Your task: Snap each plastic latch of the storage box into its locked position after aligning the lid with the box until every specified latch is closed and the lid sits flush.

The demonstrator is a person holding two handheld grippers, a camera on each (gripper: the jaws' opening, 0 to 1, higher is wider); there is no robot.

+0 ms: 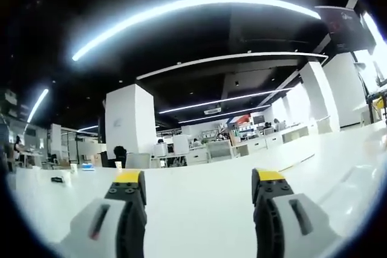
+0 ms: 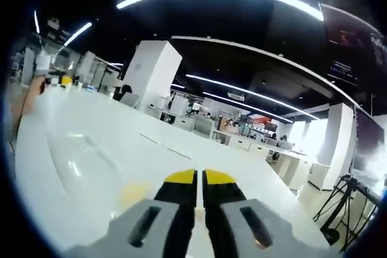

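My left gripper [image 1: 199, 179] stands open over a bare white table [image 1: 199, 216], its two yellow-tipped fingers [image 1: 129, 177] wide apart with nothing between them. In the right gripper view my right gripper [image 2: 200, 177] is shut, its yellow tips pressed together with nothing held, pointing across the white table [image 2: 109, 155]. A faint yellow reflection [image 2: 136, 193] of the tips lies on the glossy top. Neither view looks down on a storage box, lid or latch.
Both views look out level across an open office: white pillars [image 1: 130, 125], rows of desks [image 1: 236, 146] with seated people, long ceiling light strips. A tripod [image 2: 338, 206] stands past the table's right end. Small items [image 2: 57, 80] sit at the table's far left corner.
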